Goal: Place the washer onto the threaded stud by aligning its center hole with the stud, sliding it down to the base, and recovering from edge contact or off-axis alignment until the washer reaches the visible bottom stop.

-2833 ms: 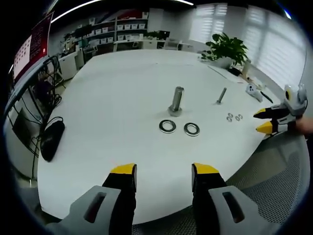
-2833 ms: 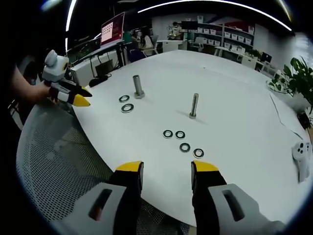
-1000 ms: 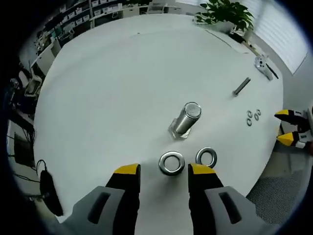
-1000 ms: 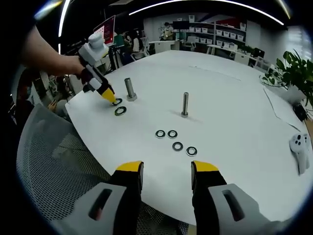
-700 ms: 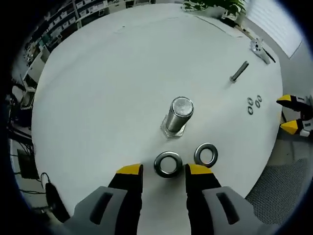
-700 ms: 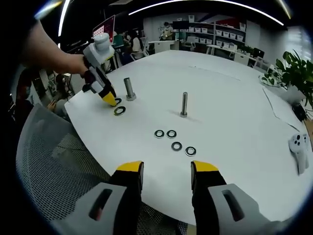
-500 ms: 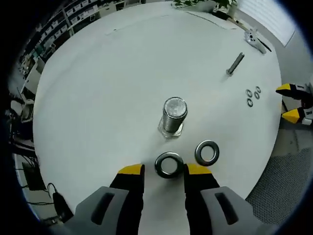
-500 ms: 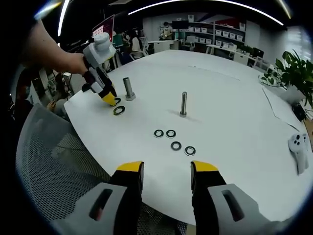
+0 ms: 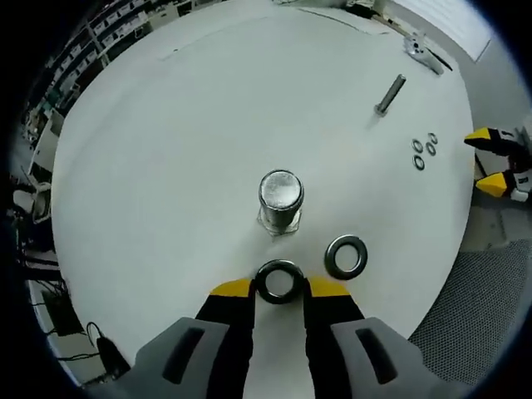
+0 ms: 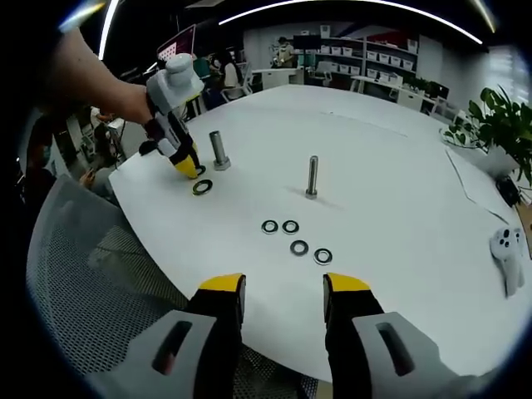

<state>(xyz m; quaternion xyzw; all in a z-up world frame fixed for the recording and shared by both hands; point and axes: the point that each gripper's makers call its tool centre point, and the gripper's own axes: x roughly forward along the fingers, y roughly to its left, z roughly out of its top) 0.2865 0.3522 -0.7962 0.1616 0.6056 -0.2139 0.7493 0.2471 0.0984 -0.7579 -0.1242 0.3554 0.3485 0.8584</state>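
In the left gripper view, my left gripper points down at the white table, jaws closed in on a large steel washer that still lies flat on it. Just beyond stands the thick threaded stud, upright on its hex base. A second large washer lies to the right. In the right gripper view, the left gripper sits beside the stud and the second washer. My right gripper hangs open above the table's near edge, with nothing between its jaws.
A thin bolt stands mid-table with several small washers lying before it. A white controller and a potted plant are at the far right. A mesh chair sits below the table edge. The right gripper shows at the table's right rim.
My left gripper has come forward and down over the table, and its jaws have narrowed around the near washer. The right gripper has hardly moved.
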